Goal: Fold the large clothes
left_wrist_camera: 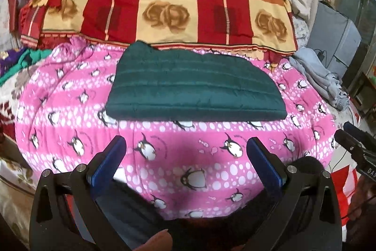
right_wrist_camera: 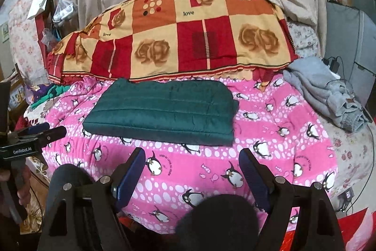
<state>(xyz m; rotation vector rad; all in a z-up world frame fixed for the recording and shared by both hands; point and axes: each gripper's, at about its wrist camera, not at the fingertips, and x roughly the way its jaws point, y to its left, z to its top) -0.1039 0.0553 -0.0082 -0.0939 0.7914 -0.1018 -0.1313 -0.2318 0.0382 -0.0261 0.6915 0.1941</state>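
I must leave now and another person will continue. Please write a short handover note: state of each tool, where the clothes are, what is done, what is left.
Left tool: open, empty, above the pink penguin blanket, near edge.
Right tool: open, empty, also above the blanket.
Green quilted garment: folded into a flat rectangle on the blanket, in front of the red and yellow checked quilt. This one looks done.
Left to do, probably: the grey garment, crumpled at the blanket's right edge.

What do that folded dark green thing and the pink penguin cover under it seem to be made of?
The folded green garment looks like quilted, padded synthetic fabric: stitched channels run across it and it has a slight sheen. The pink penguin cover looks like soft printed cotton or flannel, matte and gently wrinkled. Neither can be told for sure by look.
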